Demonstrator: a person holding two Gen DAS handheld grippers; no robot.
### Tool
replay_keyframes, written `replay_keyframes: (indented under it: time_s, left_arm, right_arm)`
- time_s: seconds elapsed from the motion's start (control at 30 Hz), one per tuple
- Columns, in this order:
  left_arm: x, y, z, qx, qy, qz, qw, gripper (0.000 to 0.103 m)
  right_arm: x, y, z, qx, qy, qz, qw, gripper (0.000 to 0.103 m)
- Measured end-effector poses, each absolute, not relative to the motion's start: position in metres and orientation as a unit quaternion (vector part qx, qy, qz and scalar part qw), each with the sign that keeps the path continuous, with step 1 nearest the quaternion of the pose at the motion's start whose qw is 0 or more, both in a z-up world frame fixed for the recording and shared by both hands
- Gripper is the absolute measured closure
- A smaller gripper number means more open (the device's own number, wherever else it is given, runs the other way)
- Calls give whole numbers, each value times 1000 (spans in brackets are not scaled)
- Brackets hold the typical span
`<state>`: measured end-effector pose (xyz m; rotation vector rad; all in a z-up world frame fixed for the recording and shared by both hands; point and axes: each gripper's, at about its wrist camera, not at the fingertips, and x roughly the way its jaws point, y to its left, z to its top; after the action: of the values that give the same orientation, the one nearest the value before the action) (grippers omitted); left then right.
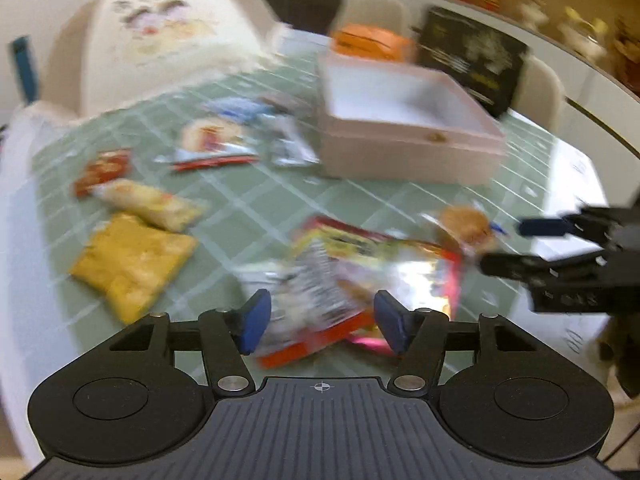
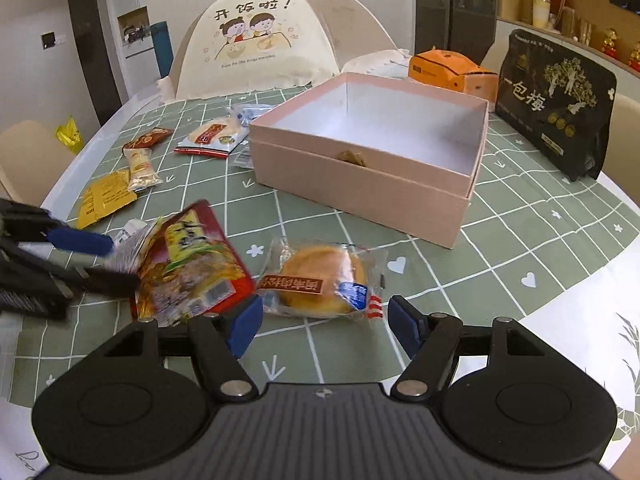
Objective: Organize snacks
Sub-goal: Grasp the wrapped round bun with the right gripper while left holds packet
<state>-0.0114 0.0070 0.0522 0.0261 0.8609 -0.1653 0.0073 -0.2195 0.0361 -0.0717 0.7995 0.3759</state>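
Note:
A red and silver snack packet [image 1: 360,272] lies on the green checked tablecloth, and its lower part sits between the blue pads of my left gripper [image 1: 323,320]. The pads stand apart and do not press it; the view is blurred. In the right wrist view the same packet [image 2: 192,264] lies at the tips of the left gripper [image 2: 104,260]. My right gripper [image 2: 324,324] is open just in front of a wrapped round bun [image 2: 320,280], not touching it. Behind stands an open pink box [image 2: 360,188] with one small brown item [image 2: 352,157] inside.
Several more packets lie at the left: a yellow one [image 2: 104,196], a pale one [image 2: 140,168], a small red one [image 2: 148,138] and a rice cracker pack [image 2: 216,136]. A black bag [image 2: 556,100] and an orange box [image 2: 448,68] stand behind the pink box. The table edge curves at the right.

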Motion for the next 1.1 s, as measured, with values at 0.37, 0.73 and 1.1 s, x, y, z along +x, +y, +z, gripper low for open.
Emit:
replay_keyframes:
  time_s: [0.37, 0.73, 1.1]
  left_arm:
    - [46, 43, 28, -155, 463, -38, 872, 41]
    - [47, 47, 40, -152, 446, -70, 879, 43]
    - [108, 18, 28, -121, 470, -46, 873, 41]
  right_arm:
    - [16, -225, 53, 6, 392, 145, 909, 33]
    - [51, -182, 31, -35, 444, 110, 889, 28]
    - [20, -235, 20, 5, 435, 115, 893, 19]
